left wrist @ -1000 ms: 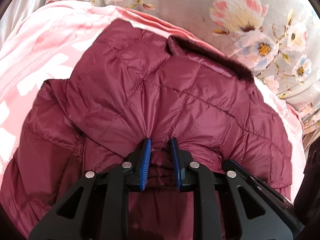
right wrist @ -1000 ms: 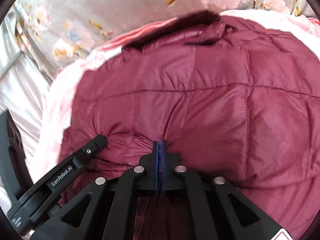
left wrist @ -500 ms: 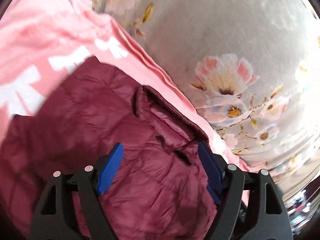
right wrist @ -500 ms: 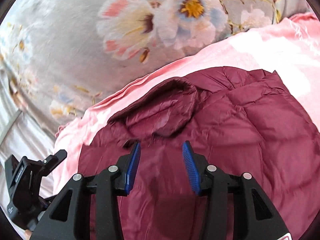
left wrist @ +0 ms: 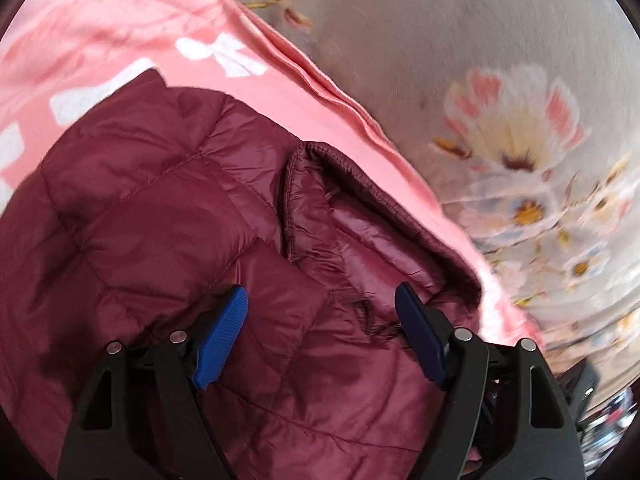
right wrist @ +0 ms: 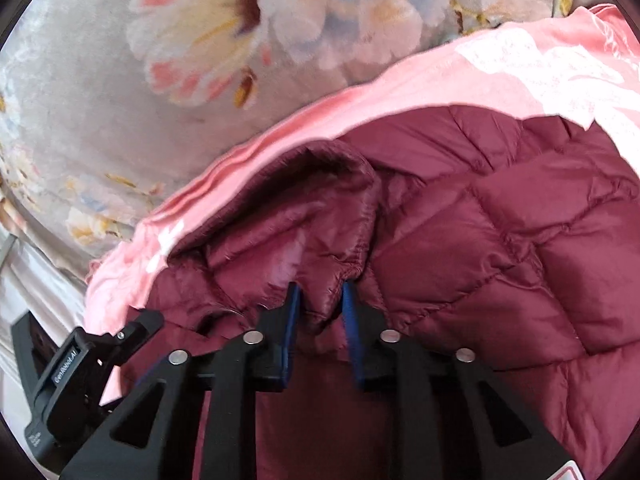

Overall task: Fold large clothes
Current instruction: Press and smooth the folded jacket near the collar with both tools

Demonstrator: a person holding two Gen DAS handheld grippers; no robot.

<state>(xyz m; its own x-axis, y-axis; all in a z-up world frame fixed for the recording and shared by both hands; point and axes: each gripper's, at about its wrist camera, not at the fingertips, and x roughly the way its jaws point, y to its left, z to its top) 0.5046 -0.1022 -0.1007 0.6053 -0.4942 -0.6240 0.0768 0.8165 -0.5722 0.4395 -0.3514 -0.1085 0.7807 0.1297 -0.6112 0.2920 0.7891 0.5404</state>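
Observation:
A maroon quilted puffer jacket lies on a pink blanket, its collar turned toward the floral cover. My left gripper is open wide, its blue fingers straddling the fabric just below the collar. In the right wrist view the jacket fills the right side. My right gripper has its blue pads closed in on a fold of the collar, which bulges between them.
A grey floral bedcover lies beyond the pink blanket's edge, also shown in the right wrist view. The left gripper's black body shows at the lower left of the right wrist view, beside pale sheets.
Both grippers let go of the jacket's body and opened, then moved up to the collar. The right gripper has since closed in on the collar fold; the left stays open.

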